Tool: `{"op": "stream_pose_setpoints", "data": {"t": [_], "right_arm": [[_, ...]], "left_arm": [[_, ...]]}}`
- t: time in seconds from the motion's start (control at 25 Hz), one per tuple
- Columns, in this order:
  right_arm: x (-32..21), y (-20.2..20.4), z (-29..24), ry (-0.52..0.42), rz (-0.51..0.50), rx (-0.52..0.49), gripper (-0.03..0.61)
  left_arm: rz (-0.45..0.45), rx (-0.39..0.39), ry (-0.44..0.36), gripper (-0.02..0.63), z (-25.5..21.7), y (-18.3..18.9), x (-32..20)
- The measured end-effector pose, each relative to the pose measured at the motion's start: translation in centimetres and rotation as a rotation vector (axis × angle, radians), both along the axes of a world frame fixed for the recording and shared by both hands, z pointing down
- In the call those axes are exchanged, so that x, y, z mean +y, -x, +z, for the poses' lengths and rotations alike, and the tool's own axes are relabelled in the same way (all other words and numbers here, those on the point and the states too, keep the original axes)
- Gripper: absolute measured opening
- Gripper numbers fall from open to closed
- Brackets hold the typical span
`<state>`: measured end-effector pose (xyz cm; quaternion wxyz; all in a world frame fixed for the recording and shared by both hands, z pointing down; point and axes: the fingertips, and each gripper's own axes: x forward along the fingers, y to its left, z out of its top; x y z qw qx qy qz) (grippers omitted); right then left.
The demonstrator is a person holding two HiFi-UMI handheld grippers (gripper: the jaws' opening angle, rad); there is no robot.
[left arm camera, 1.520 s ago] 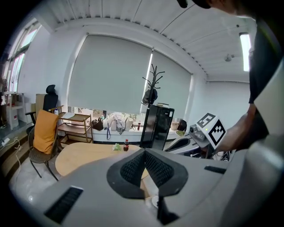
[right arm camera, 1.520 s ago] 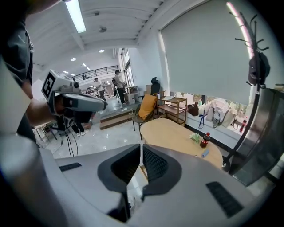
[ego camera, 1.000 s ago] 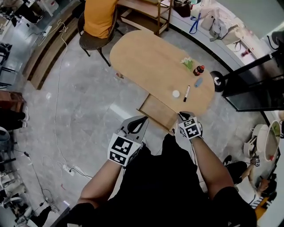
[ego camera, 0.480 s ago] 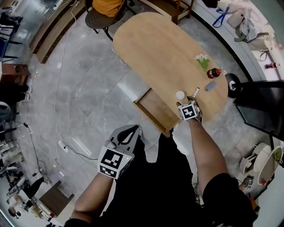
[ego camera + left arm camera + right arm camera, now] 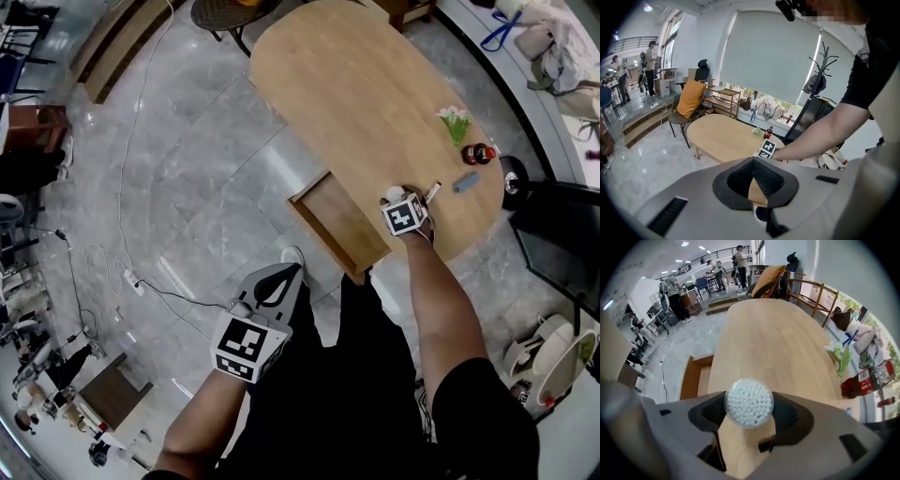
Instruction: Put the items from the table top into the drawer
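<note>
Worktop [image 5: 356,94]: one, oval, wooden.
Items on it: one cotton-swab tub [image 5: 749,402], one pen [image 5: 432,192], one blue tube [image 5: 466,181], one bottle [image 5: 482,154], one flower sprig [image 5: 456,120].
Drawer [image 5: 339,225]: one, pulled out.
Right gripper [image 5: 396,199]: jaws just opened wide, straddling the tub.
Left gripper [image 5: 753,161]: jaws together, empty.

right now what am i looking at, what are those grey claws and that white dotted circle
A person holds a two-jaw gripper in each hand. One picture looks down from a camera on the person's head; the other two look along each gripper's jaws. The right gripper, whose jaws have just been opening, straddles a round tub of cotton swabs on the wooden table, near an open drawer. The left gripper is shut and empty. A marker, a blue item, a dark bottle and a green sprig also sit there.
</note>
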<state>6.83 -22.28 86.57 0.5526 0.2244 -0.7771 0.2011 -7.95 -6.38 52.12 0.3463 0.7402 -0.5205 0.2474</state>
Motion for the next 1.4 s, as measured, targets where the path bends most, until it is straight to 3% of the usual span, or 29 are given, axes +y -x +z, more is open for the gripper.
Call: {"op": "stream_pose_setpoints", "data": {"t": [0.32,0.6,0.84,1.12,1.4], "right_arm": [[2.2,1.0,-2.3,-0.027,0.025,-0.050,0.267],[12.9,2.9,-4.0,0.063,-0.065,-0.120,0.268],[21.0,2.2,1.4,0.172,-0.100,-0.023,0.268],[21.4,1.9,8.9,0.182,-0.065,0.054,0.268],[21.5,2.2,12.9,0.180,-0.075,0.093,0.268]], "left_arm": [[0.044,0.011,0.000,0.002,0.3,0.2,1.0],[0.115,0.035,-0.018,0.002,0.8,0.3,1.1],[0.169,0.043,0.008,0.002,2.6,0.5,2.0],[0.196,0.018,0.066,0.002,5.7,1.4,2.6],[0.210,-0.009,0.103,0.002,7.5,3.0,4.0]]}}
